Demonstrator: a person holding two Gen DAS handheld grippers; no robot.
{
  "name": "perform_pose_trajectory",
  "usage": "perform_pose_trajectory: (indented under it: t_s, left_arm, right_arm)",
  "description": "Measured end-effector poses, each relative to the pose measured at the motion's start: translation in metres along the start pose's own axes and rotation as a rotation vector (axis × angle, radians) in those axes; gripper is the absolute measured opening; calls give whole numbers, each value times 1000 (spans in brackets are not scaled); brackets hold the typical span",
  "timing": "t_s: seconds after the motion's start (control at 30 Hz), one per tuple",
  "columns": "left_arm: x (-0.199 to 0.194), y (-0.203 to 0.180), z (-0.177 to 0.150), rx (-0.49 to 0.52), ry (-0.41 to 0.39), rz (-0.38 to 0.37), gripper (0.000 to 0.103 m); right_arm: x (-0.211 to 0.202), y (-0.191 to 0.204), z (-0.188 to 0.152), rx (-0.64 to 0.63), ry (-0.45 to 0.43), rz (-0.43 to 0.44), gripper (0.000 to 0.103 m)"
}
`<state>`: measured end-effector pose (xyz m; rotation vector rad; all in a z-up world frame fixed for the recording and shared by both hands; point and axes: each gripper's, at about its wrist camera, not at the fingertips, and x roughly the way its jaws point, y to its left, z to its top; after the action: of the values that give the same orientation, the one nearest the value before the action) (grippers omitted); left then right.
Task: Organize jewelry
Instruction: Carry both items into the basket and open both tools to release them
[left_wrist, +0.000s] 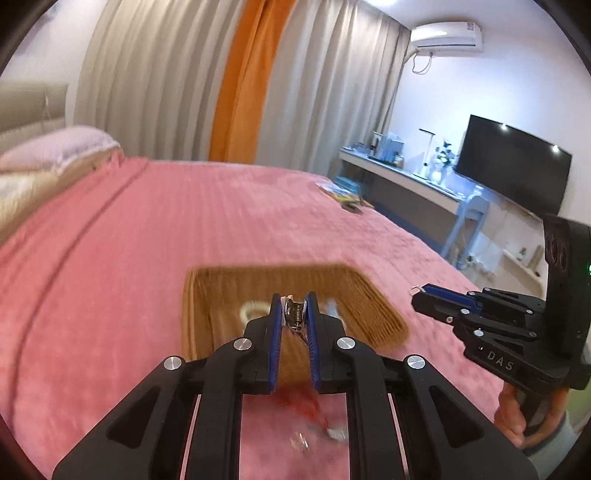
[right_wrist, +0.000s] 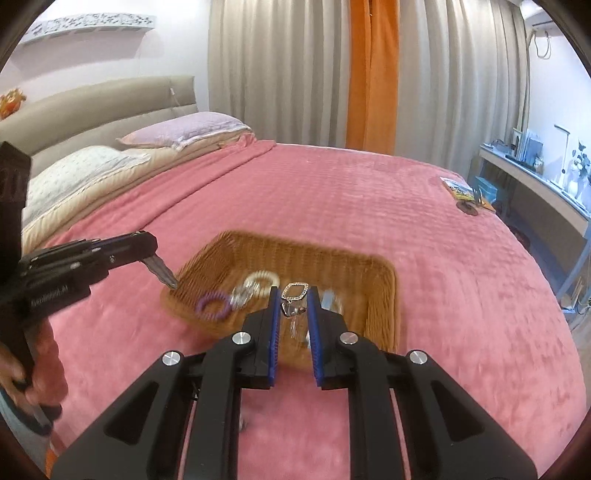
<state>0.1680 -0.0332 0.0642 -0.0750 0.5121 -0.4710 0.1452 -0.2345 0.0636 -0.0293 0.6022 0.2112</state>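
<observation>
The left gripper (left_wrist: 294, 308), at lower centre of its frame, pinches a metal clasp piece (left_wrist: 294, 313) between its blue pads above the wicker basket (left_wrist: 373, 302). The right gripper (right_wrist: 293, 301), lower centre of its frame, pinches a silver pendant (right_wrist: 294, 291) over the same basket. Inside lie a purple coil bracelet (right_wrist: 211, 305) and a white bead bracelet (right_wrist: 263, 277). The basket rests on the pink bedspread (right_wrist: 369, 206).
</observation>
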Motion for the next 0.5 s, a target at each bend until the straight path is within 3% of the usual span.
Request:
perform_pose_trajectory:
  t_s: [0.13, 0.33, 0.5]
  left_arm:
    - [36, -3, 18, 42, -5, 74, 11]
    - [112, 15, 12, -4, 122, 122, 11]
    - [140, 33, -7, -66, 205, 120, 11]
  right_arm:
    - [51, -17, 23, 72, 67, 25, 12]
    - [127, -35, 22, 159, 212, 35, 12]
    - [160, -41, 7, 193, 310, 36, 13]
